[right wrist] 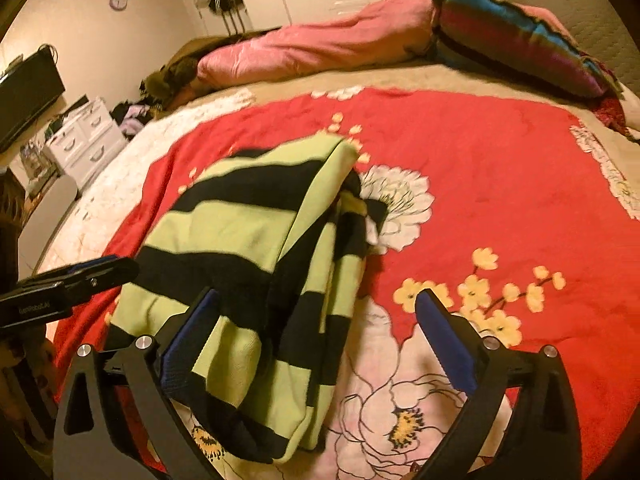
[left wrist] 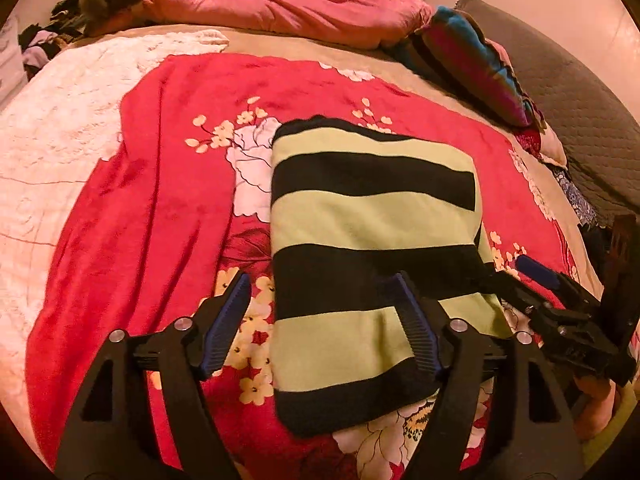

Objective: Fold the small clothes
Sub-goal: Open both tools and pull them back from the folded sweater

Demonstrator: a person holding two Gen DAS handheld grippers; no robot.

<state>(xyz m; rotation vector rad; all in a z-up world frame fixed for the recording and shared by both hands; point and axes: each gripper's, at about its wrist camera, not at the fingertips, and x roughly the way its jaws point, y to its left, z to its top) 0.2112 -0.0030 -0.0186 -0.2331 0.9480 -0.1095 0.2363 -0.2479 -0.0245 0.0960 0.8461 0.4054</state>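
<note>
A lime-green and black striped garment (left wrist: pixel 372 216) (right wrist: pixel 240 232) lies folded into a rough rectangle on the red floral blanket (left wrist: pixel 160 200) (right wrist: pixel 480 184). My left gripper (left wrist: pixel 320 296) hovers over its near end, jaws apart, the pads not pressing on the cloth. My right gripper (right wrist: pixel 316 308) stands wide open at the garment's right edge, nothing pinched between its fingers. In the left wrist view the right gripper (left wrist: pixel 520 280) shows at the garment's lower right corner. From the right wrist view, the left gripper (right wrist: pixel 100 268) reaches in from the left edge.
A pink duvet (left wrist: pixel 280 8) (right wrist: pixel 320 44) and a striped pillow (left wrist: pixel 472 60) (right wrist: pixel 520 36) lie at the bed's far end by a grey quilted headboard (left wrist: pixel 580 100). Clothes (right wrist: pixel 136 114), white drawers (right wrist: pixel 84 136) and a dark screen (right wrist: pixel 28 96) stand left of the bed.
</note>
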